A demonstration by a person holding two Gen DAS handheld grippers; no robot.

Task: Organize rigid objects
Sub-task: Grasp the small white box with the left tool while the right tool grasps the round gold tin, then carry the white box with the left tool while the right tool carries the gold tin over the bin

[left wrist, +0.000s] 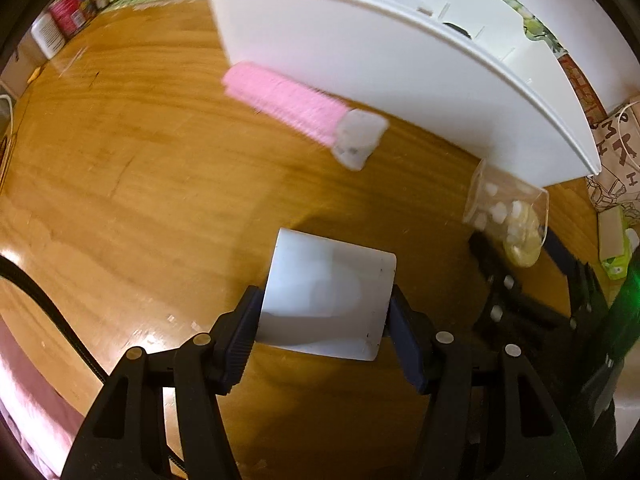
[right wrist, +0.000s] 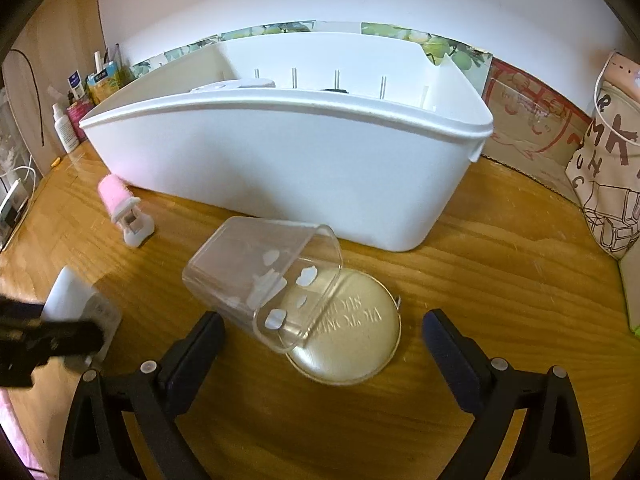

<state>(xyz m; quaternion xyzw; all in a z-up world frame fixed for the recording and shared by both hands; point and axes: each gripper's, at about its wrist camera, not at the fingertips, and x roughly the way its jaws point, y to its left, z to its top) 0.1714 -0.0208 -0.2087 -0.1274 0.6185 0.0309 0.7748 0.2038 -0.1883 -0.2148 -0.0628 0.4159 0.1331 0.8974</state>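
White block [left wrist: 328, 296] clamped between left jaws; clear cup [right wrist: 260, 280] between wide right jaws.

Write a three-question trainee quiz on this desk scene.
1. True or false: the left gripper is clamped on a white box.
2. What lies partly under the clear plastic container? A) pink roller B) round metal tin C) tote bag
3. Fill in: the right gripper stands ____.

Key: 1 true; 2 B, the round metal tin; 3 open, holding nothing.
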